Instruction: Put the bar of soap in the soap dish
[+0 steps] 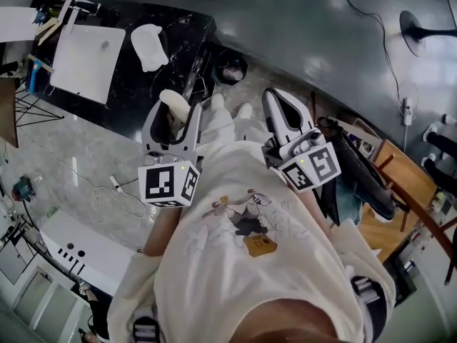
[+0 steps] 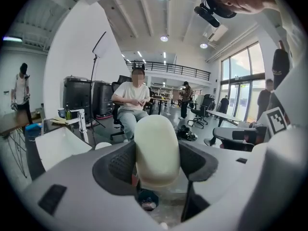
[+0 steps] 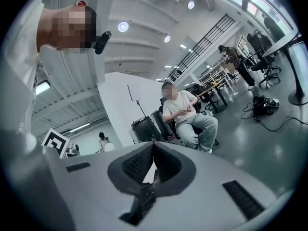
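The bar of soap (image 2: 156, 150) is clamped upright between the left gripper's (image 1: 173, 114) jaws, held near the person's chest, so pickup is done and placing is left. The white dish (image 1: 148, 45) toward the black counter's (image 1: 182, 27) right edge, likely the soap dish, looks empty. The right gripper (image 3: 153, 166) is closed on nothing

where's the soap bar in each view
Head view: the soap bar is left of centre, between the left gripper jaws.
Left gripper view: centre, clamped upright between the jaws.
Right gripper view: not in it.
Shared landmark: the seated person, in both gripper views.
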`<action>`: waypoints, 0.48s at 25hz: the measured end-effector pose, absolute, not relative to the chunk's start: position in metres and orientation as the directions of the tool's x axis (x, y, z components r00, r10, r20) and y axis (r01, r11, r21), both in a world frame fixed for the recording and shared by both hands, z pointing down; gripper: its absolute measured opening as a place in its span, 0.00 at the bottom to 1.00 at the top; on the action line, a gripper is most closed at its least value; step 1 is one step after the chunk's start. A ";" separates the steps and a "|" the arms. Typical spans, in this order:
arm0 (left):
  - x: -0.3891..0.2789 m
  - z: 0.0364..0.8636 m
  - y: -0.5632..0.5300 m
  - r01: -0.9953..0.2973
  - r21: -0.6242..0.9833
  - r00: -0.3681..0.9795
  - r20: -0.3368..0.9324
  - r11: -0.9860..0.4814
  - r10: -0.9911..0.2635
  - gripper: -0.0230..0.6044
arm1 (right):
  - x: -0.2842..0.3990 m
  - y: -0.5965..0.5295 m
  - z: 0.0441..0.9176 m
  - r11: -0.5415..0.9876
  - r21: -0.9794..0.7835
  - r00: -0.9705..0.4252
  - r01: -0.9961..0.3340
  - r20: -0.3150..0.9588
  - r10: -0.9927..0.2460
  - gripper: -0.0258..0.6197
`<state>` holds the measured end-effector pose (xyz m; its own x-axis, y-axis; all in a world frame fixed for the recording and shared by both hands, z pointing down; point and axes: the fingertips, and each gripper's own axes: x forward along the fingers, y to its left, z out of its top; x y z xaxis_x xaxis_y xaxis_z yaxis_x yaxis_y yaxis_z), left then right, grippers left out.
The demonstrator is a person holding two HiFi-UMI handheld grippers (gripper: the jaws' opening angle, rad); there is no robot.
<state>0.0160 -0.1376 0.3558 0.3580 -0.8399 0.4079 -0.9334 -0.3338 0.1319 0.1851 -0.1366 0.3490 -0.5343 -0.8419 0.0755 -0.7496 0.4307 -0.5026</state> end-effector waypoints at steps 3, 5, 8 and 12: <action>0.000 0.354 -0.156 -0.954 0.092 0.298 0.408 -0.286 -0.863 0.48 | 0.175 -0.152 0.349 0.452 -0.507 -0.558 -0.734 0.071 -0.827 0.05; -0.012 0.355 -0.170 -0.965 0.049 0.253 0.421 -0.256 -0.871 0.48 | 0.168 -0.164 0.343 0.466 -0.506 -0.568 -0.726 0.059 -0.821 0.05; -0.030 0.359 -0.194 -0.978 -0.013 0.183 0.435 -0.209 -0.882 0.48 | 0.157 -0.179 0.333 0.497 -0.494 -0.587 -0.714 0.033 -0.809 0.05; -0.053 0.365 -0.225 -0.983 -0.072 0.122 0.436 -0.170 -0.891 0.48 | 0.135 -0.203 0.330 0.517 -0.476 -0.611 -0.712 0.055 -0.790 0.05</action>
